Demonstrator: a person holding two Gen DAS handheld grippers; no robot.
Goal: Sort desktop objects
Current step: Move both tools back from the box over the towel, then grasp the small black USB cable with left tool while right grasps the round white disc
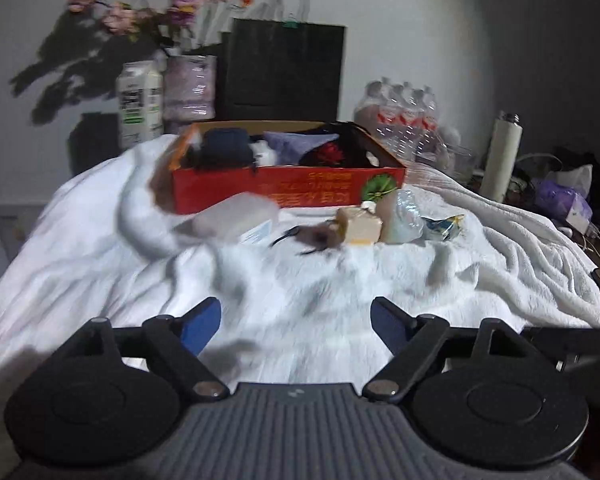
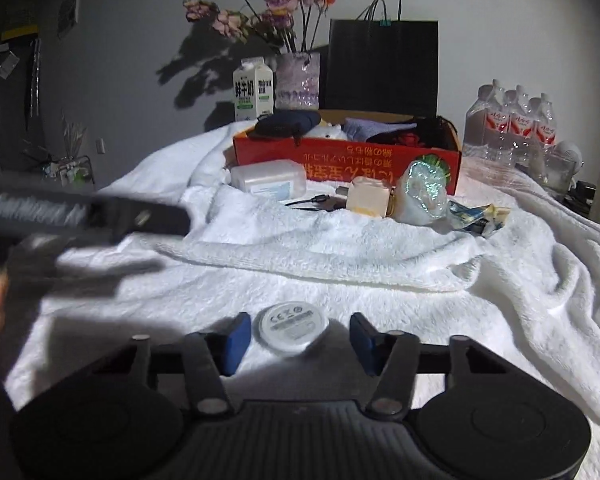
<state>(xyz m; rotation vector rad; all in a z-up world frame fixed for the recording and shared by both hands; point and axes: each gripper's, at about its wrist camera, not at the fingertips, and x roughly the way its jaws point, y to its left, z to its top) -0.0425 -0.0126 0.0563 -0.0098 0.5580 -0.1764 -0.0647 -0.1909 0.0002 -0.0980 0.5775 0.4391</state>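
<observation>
Each view looked forward and slightly down from just behind its own gripper, whose housing filled the bottom of the frame. The left wrist camera sat low over the white blanket (image 1: pixel 300 280), facing the red box (image 1: pixel 288 188) at frame centre, with the black paper bag (image 1: pixel 284 72) above it. The right wrist camera faced the same way from a similar nearness, the red box (image 2: pixel 346 164) right of centre. Both views shared the box, the blanket (image 2: pixel 340 256), the bag (image 2: pixel 384 64), the milk carton (image 1: pixel 139 100) (image 2: pixel 253 90) and the water bottles (image 1: pixel 404 116) (image 2: pixel 512 124).
</observation>
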